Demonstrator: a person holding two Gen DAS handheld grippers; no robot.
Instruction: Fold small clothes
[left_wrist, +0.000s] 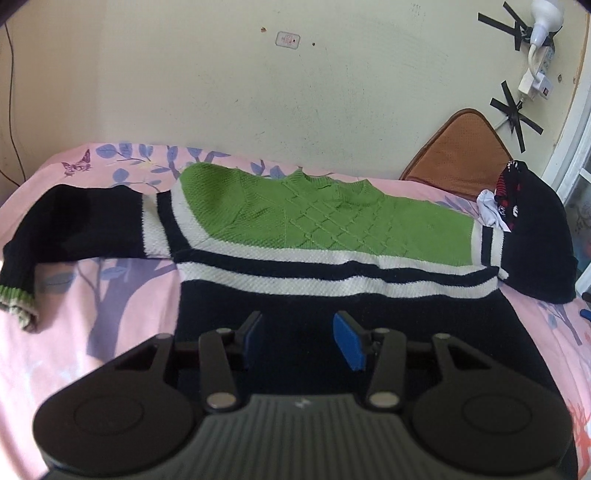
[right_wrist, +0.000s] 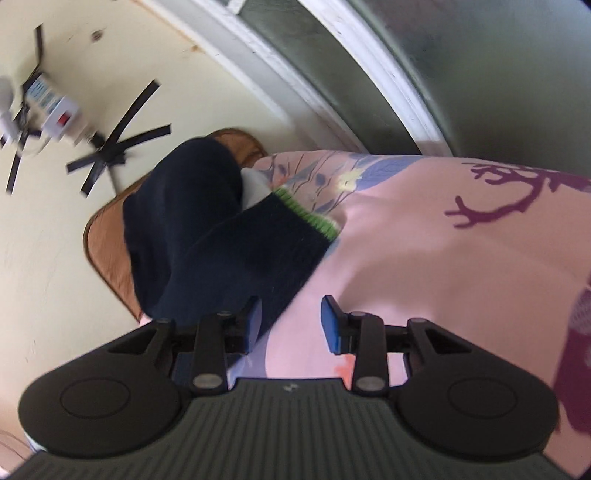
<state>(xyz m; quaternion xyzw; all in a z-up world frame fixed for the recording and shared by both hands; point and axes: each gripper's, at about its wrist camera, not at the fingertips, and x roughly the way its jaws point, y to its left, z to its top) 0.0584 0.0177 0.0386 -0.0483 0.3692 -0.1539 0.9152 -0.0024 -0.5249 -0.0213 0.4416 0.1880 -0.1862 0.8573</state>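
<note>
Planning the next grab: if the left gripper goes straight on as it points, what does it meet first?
Probably the sweater: the open left gripper points down at its dark lower body. Depth is unclear.

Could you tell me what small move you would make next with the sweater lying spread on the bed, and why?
I would probably bring the right gripper forward onto the sleeve in front of it, to fold it across the sweater. Both sleeves lie out to the sides, and both grippers are open and empty, the left gripper hovering over the dark hem.
</note>
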